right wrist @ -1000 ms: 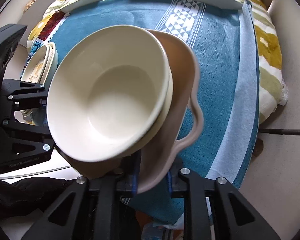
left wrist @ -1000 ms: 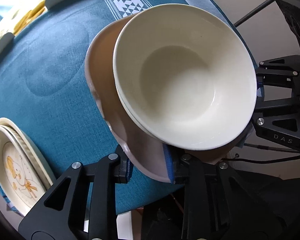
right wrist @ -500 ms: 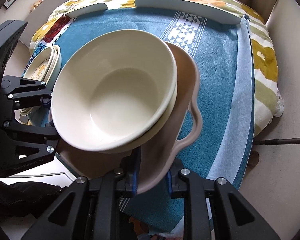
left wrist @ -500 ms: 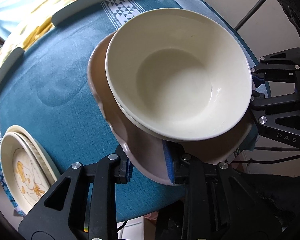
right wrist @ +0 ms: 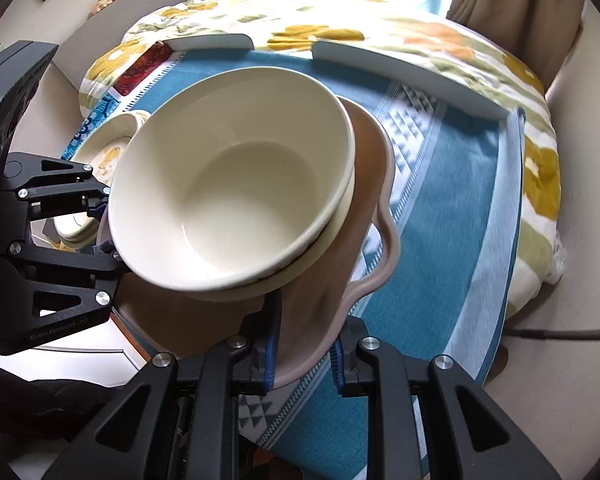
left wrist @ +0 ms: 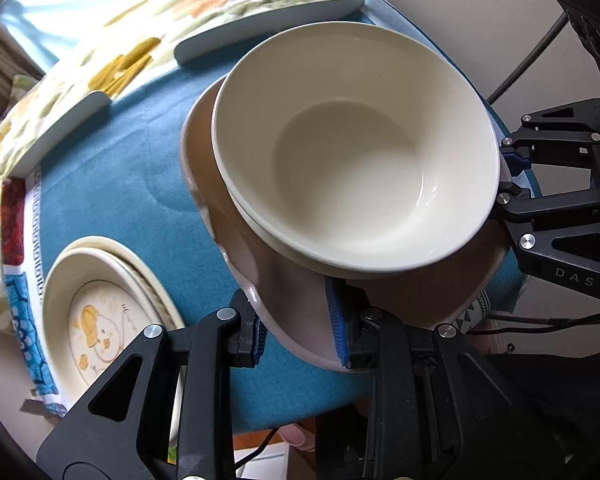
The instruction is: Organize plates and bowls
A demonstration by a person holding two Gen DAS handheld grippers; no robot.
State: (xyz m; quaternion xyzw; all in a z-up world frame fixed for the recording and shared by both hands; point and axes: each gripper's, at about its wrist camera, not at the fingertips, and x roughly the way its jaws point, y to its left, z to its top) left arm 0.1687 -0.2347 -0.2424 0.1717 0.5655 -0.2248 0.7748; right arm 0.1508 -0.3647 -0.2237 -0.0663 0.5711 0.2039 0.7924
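Note:
Two nested cream bowls ride on a pinkish-brown plate with a wavy rim. The plate is held above the teal tablecloth. My left gripper is shut on the plate's near rim, blue pads on either side. My right gripper is shut on the opposite rim of the same plate, with the bowls just ahead of it. Each gripper shows at the edge of the other's view, clamped on the rim. The plate's middle is hidden under the bowls.
A stack of cream plates with a duck drawing lies on the cloth to the left, also visible as the plate stack. White curved boards lie along the far side. Beyond them lies a floral cloth. A cable runs on the floor at right.
Both grippers have risen with the plate and bowls and tilted up. The table now looks farther away, and more of the far boards, floral cloth and window shows.

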